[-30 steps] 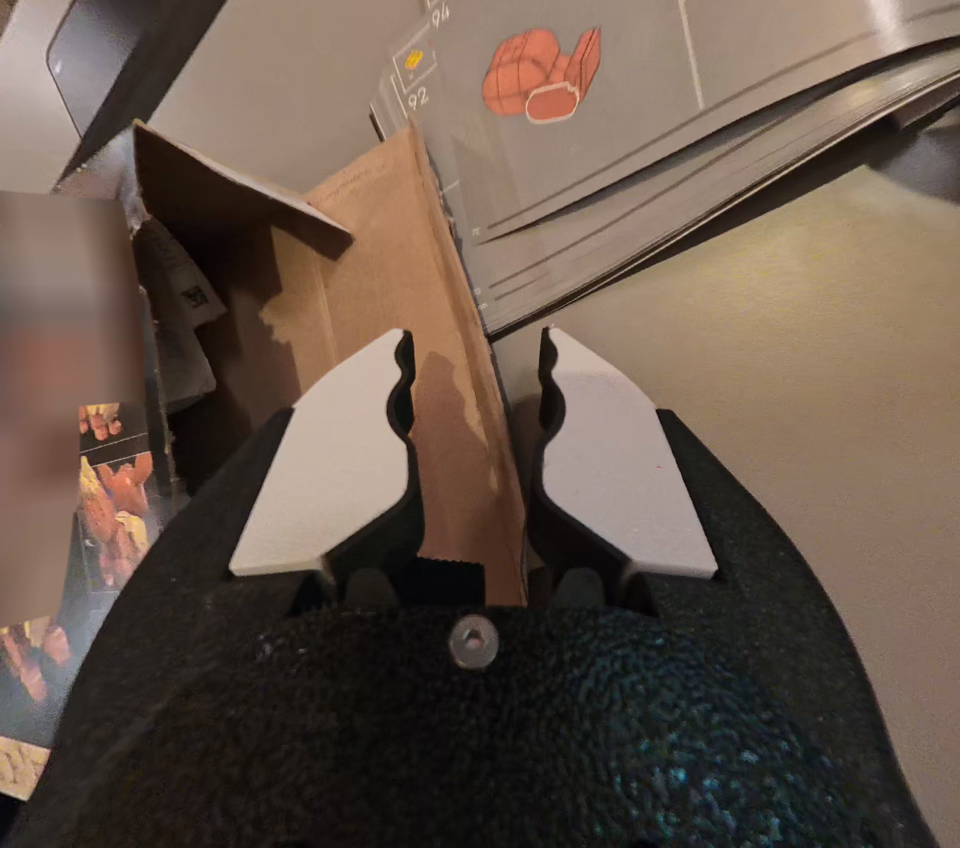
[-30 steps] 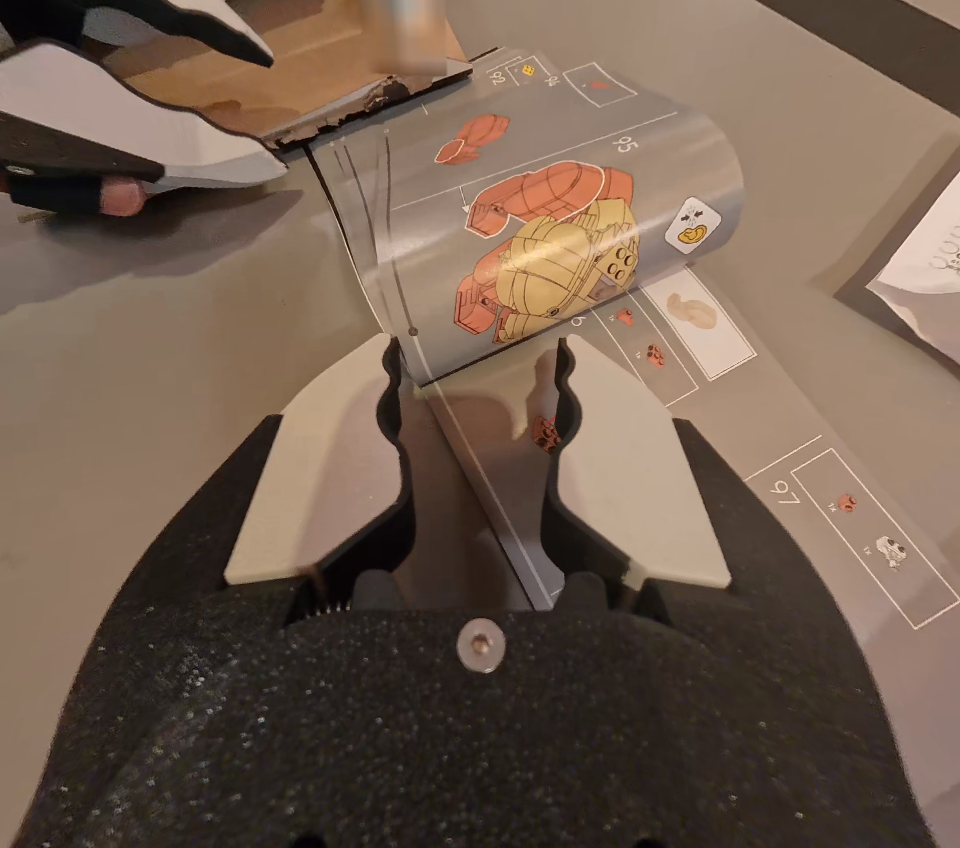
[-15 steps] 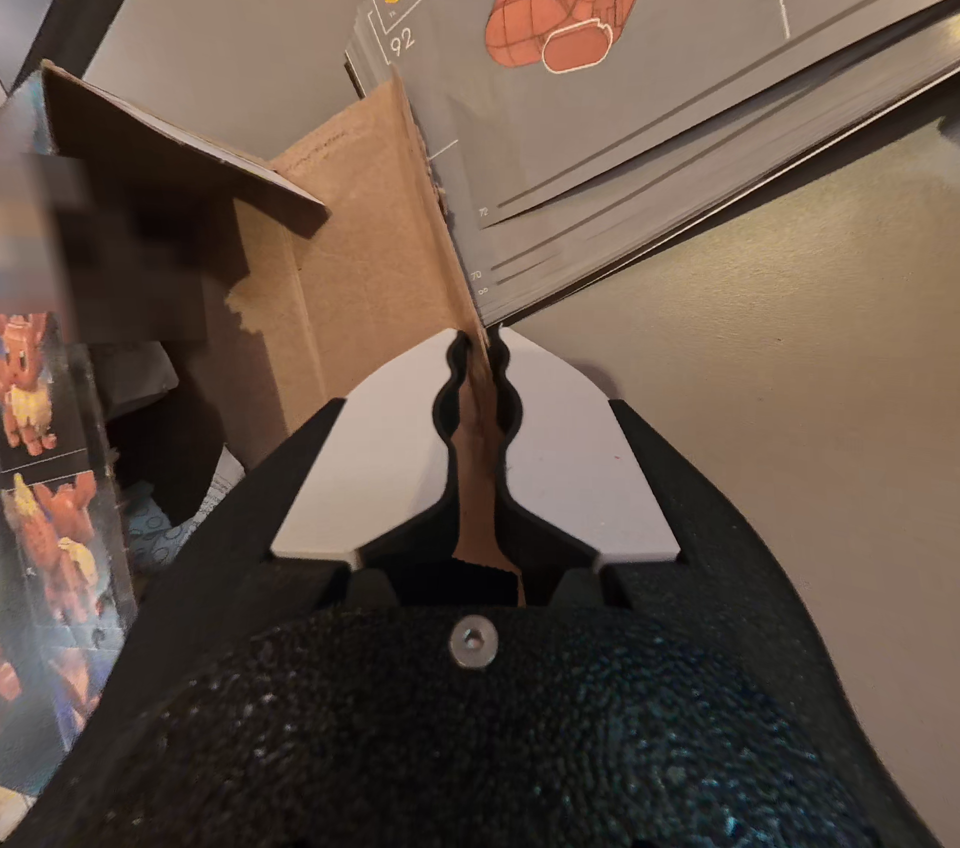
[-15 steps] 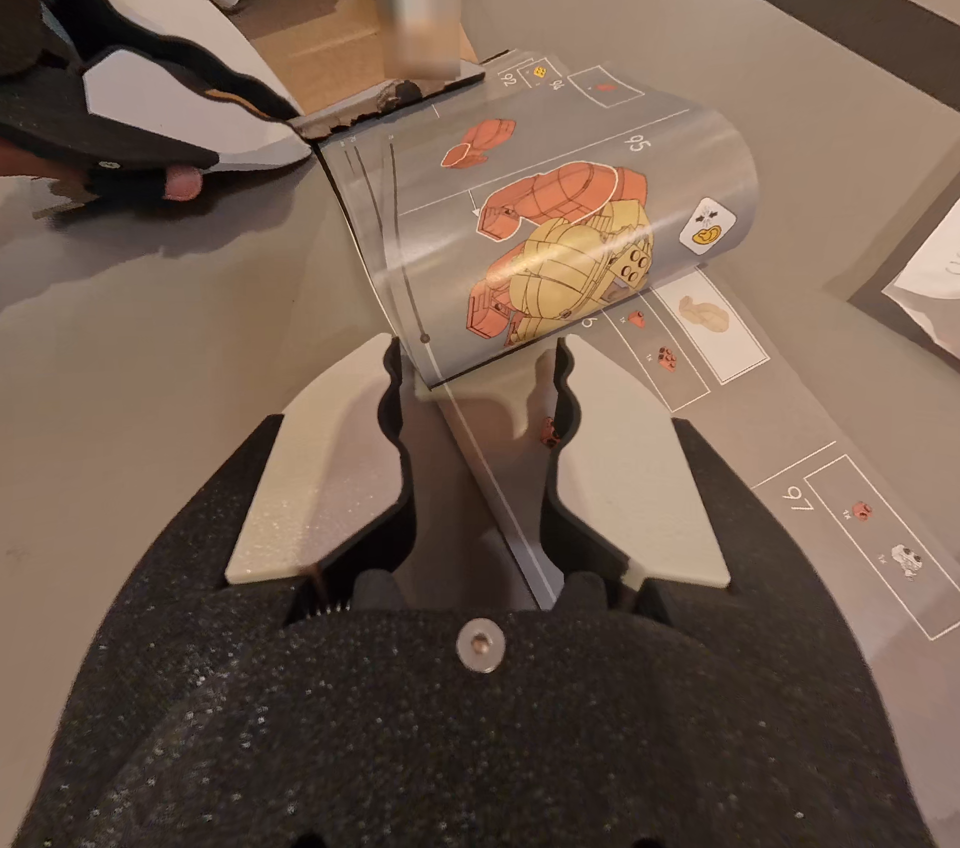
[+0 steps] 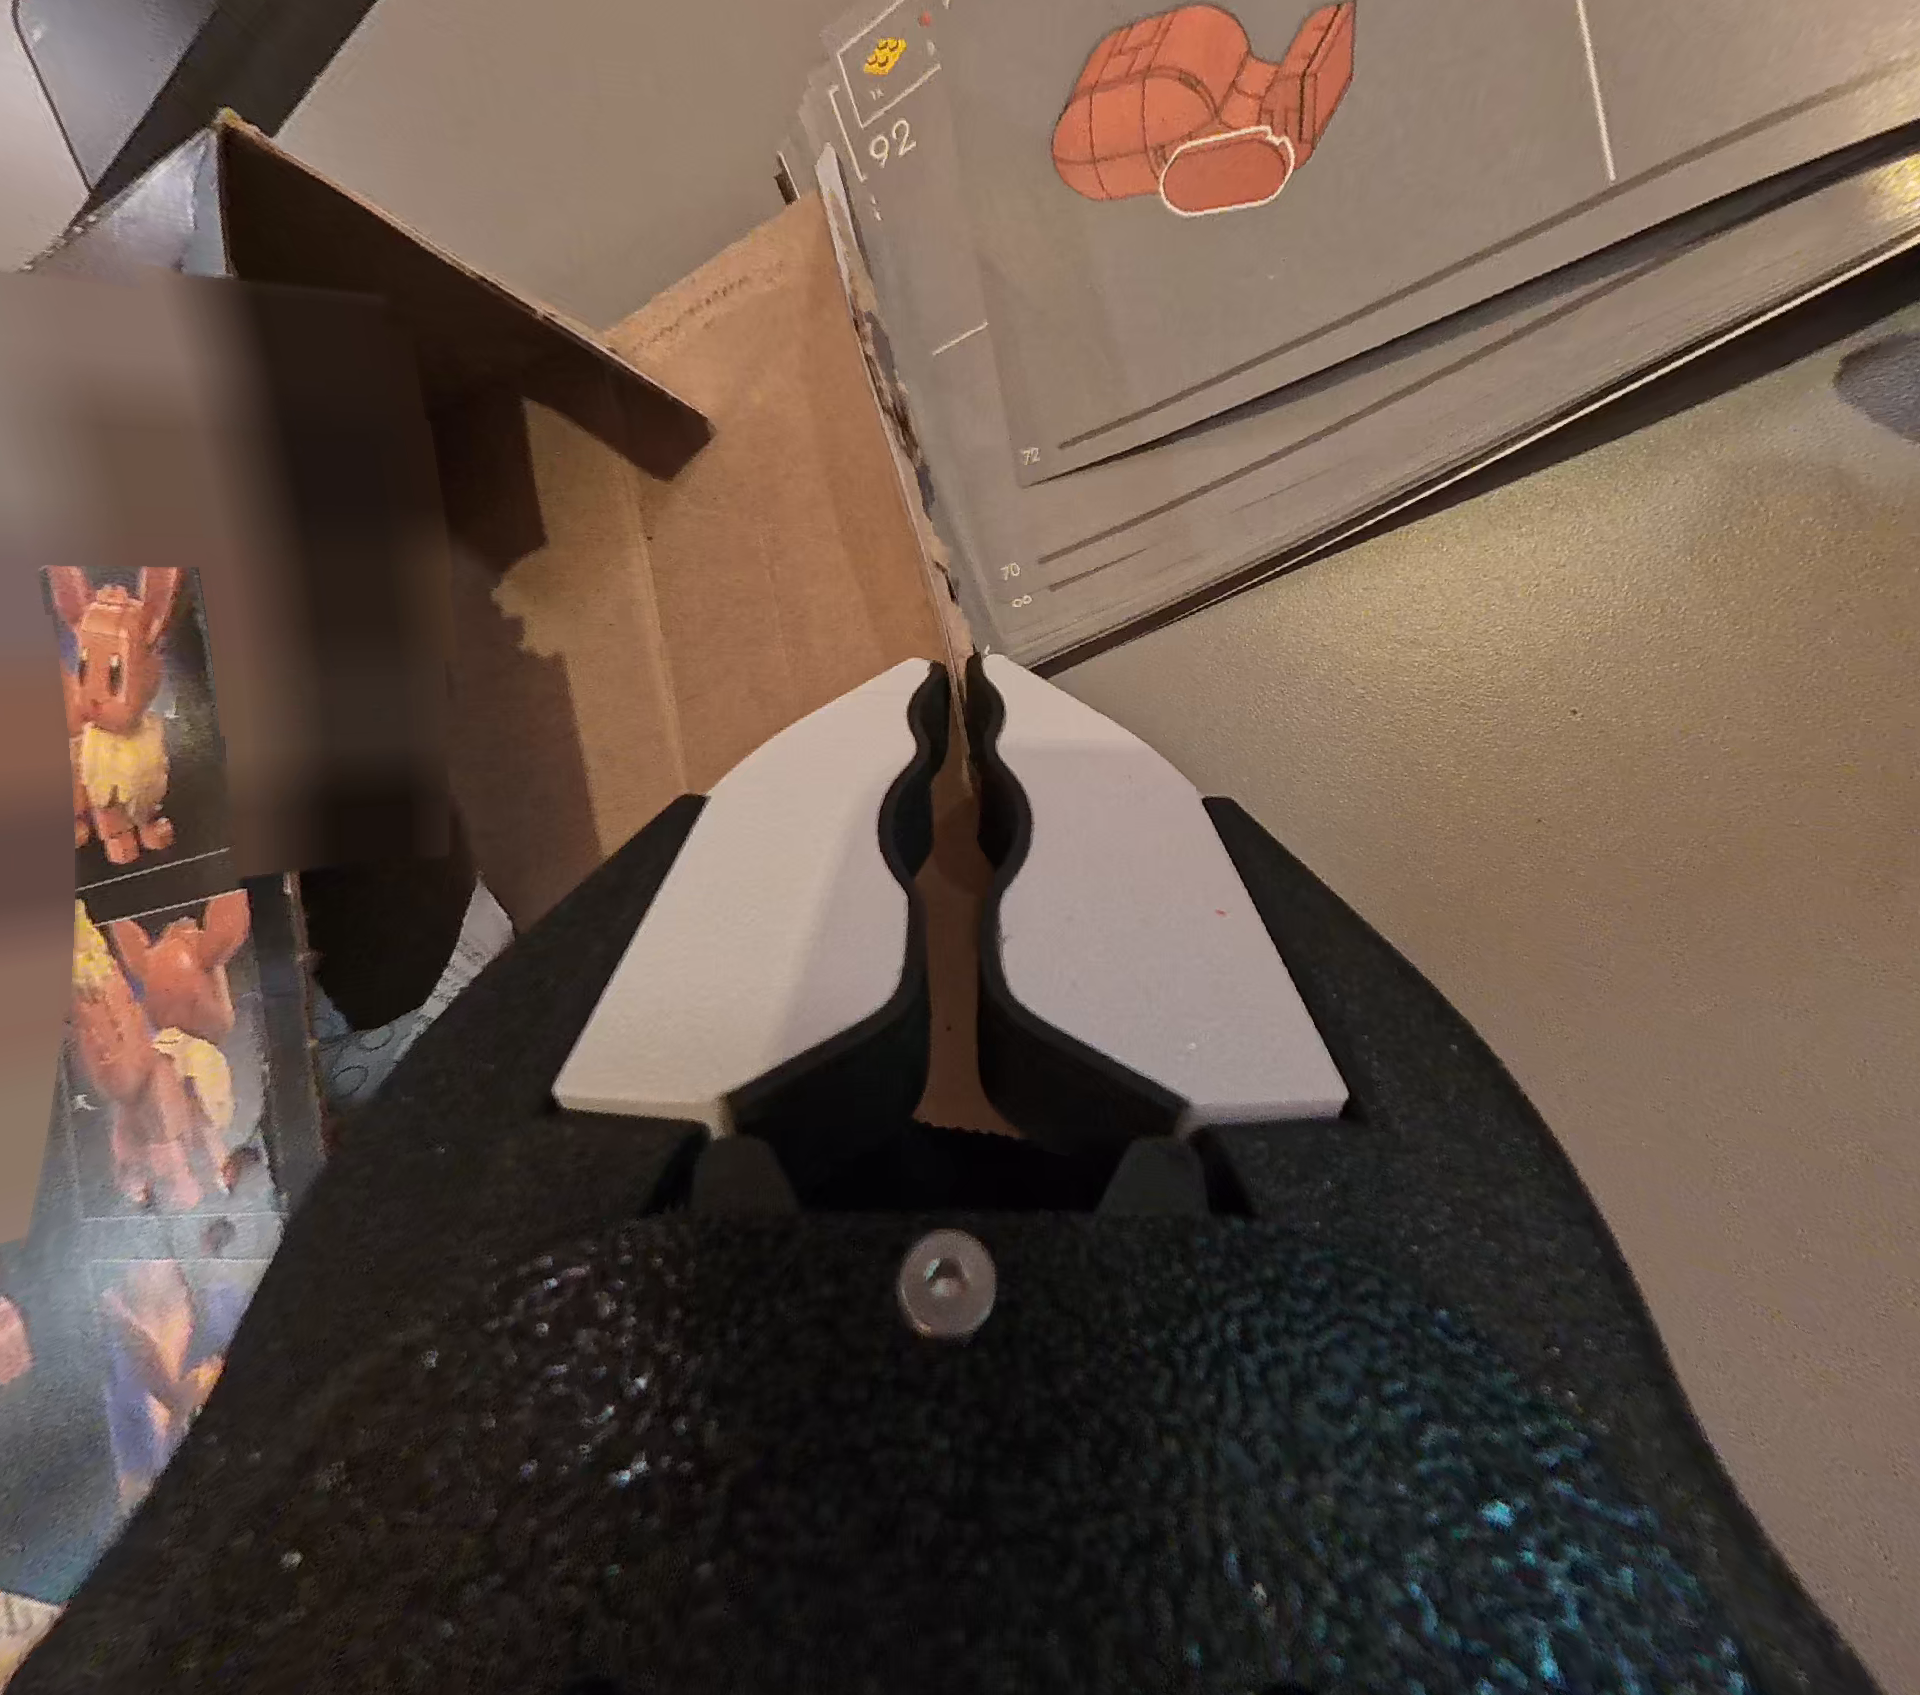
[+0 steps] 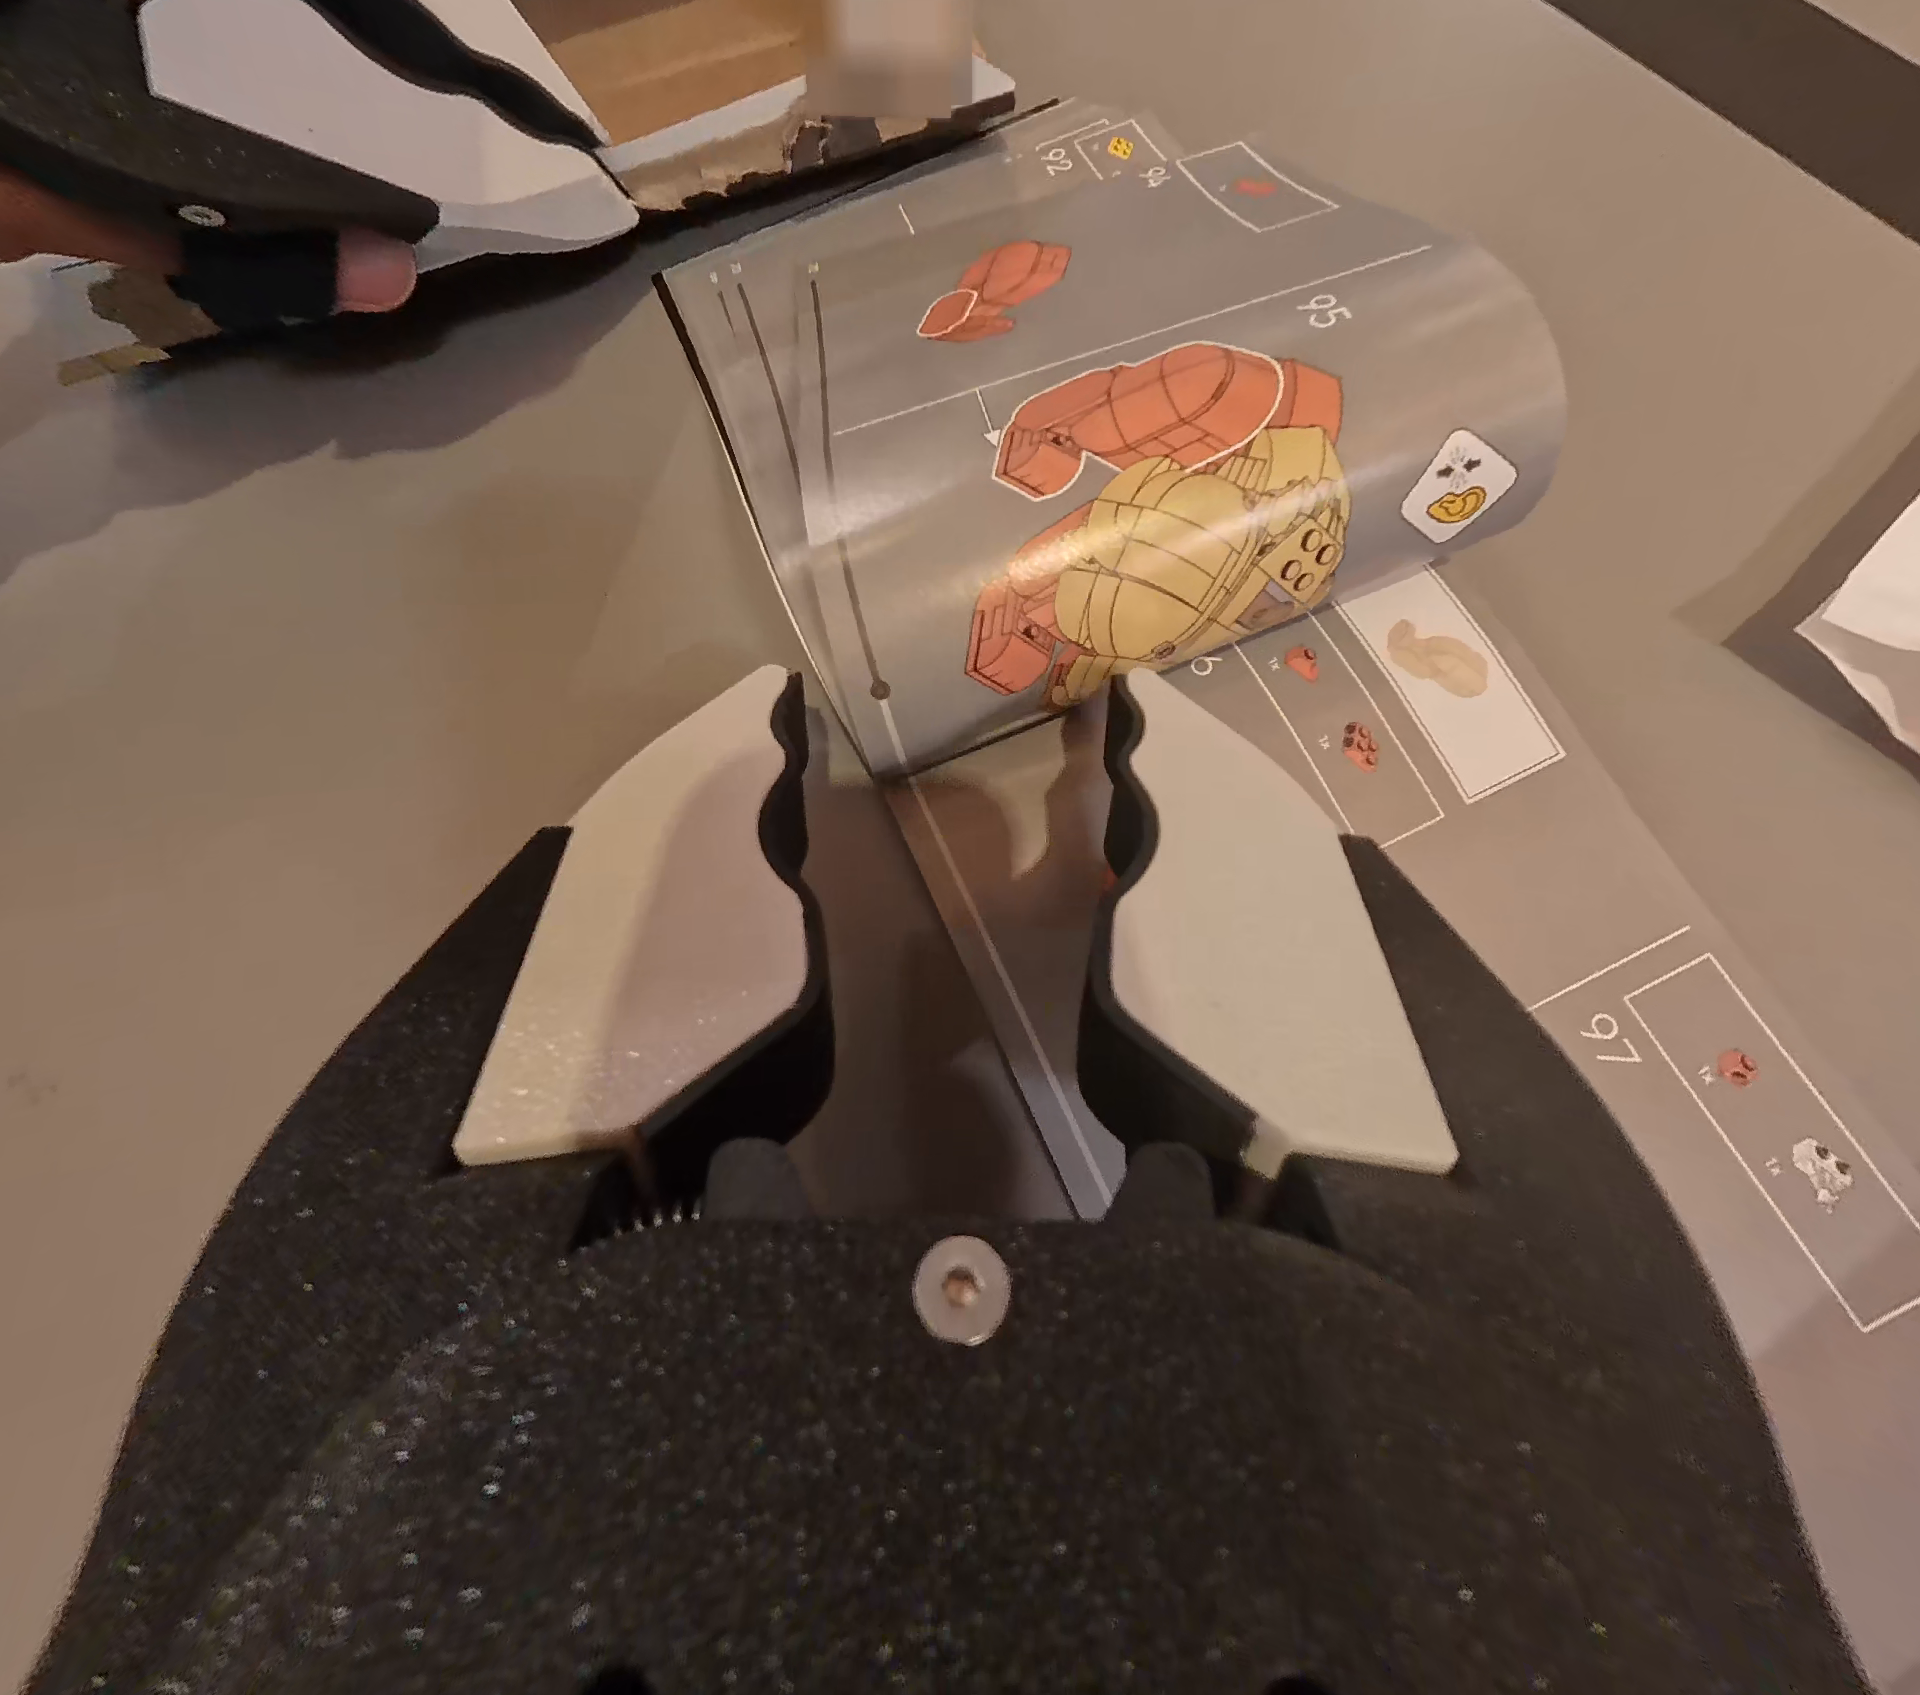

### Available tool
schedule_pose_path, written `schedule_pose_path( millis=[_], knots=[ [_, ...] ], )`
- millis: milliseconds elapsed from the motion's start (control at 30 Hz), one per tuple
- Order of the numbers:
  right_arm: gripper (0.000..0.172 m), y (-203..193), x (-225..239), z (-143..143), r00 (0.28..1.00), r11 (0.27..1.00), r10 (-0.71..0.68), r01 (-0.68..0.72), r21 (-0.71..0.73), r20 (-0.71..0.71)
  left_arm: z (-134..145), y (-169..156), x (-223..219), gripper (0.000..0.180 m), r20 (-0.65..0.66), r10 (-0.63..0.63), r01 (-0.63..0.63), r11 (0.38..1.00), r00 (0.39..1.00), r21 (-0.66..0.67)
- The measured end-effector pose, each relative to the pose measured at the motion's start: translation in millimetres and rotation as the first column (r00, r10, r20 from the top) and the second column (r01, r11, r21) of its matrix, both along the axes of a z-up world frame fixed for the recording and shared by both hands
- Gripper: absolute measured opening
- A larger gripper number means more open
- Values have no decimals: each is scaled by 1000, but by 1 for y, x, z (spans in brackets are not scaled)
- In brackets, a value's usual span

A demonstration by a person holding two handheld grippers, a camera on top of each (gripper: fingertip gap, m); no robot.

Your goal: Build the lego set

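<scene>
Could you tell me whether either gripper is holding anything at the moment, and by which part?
The left gripper is shut on the cardboard box flap, gripping its torn edge. The right gripper is open, holding nothing, over the booklet.

Left gripper (image 5: 961,679) clamped on cardboard box (image 5: 748,523) flap edge, pads pressing both sides. Open grey booklet (image 5: 1351,191) just right of box. Printed packaging (image 5: 135,814) left of box, on table (image 5: 1507,814).

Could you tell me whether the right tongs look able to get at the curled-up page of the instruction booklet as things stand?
Probably yes. The right tongs stand open right at the near edge of the curled page, with nothing between. The left tongs are off to the side, shut on the cardboard box flap.
</scene>
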State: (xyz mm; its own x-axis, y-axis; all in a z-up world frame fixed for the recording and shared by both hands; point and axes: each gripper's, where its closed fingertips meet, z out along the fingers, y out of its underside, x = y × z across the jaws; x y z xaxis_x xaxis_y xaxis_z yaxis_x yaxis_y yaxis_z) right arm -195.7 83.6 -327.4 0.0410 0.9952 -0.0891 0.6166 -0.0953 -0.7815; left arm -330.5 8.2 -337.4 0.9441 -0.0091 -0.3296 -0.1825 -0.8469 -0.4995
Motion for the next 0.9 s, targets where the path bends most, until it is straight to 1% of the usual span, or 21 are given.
schedule_pose_path(
  millis=[333,733,900],
  knots=[
    [56,-7,-10,0,997,997,60,-62,41,40,4,0,-1,3,15,3,-4,1000,1000,21],
    [56,-8,-11,-1,997,995,59,-63,82,54,-4,-1,1,3,23,-2,3,1000,1000,-17],
    [57,-8,-10,-2,997,994,55,-60,88,55,-7,0,3,6,39,-6,6,1000,999,-18]
  ],
)
